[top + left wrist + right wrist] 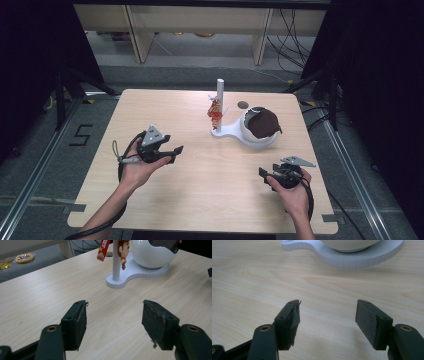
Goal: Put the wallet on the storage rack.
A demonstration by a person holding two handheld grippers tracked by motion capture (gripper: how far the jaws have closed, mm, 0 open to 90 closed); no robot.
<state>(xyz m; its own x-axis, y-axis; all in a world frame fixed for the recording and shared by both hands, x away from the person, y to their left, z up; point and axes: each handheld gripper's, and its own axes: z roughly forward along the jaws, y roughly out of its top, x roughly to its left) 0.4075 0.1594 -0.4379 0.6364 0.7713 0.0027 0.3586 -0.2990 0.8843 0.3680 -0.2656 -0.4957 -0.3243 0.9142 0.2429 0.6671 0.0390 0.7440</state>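
Keychain figure (215, 111): a small cowboy doll with a red tag, hanging on the white post, above the stand's base and clear of both your tongs.
Same figure, left gripper view: doll (123, 253) hangs against the post, with the red tag (103, 250) to its left.
White post (219, 102): upright at the narrow end of the stand, near the far middle of the worktop.
Stand base (231, 133): a flat white plate lying on the worktop, joining the post to the bowl.
White bowl (251, 135): round, seated on the wide end of the base, to the right of the post.
Brown item (263, 124): dark and soft-looking, lying in the bowl's mouth and reaching over its right rim; what it is cannot be told.
Left tongs (176, 152): in your left hand, left of the stand and well apart from it, aimed toward it; jaws wide, nothing between the pads (81, 325).
Right tongs (263, 173): in your right hand, near the front right of the worktop, below the bowl; jaws wide, bare wood between them (327, 315).
Worktop (165, 195): pale wood grain with rounded corners.
Floor beyond: a yellow ring (24, 258) lies on grey floor past the far edge.
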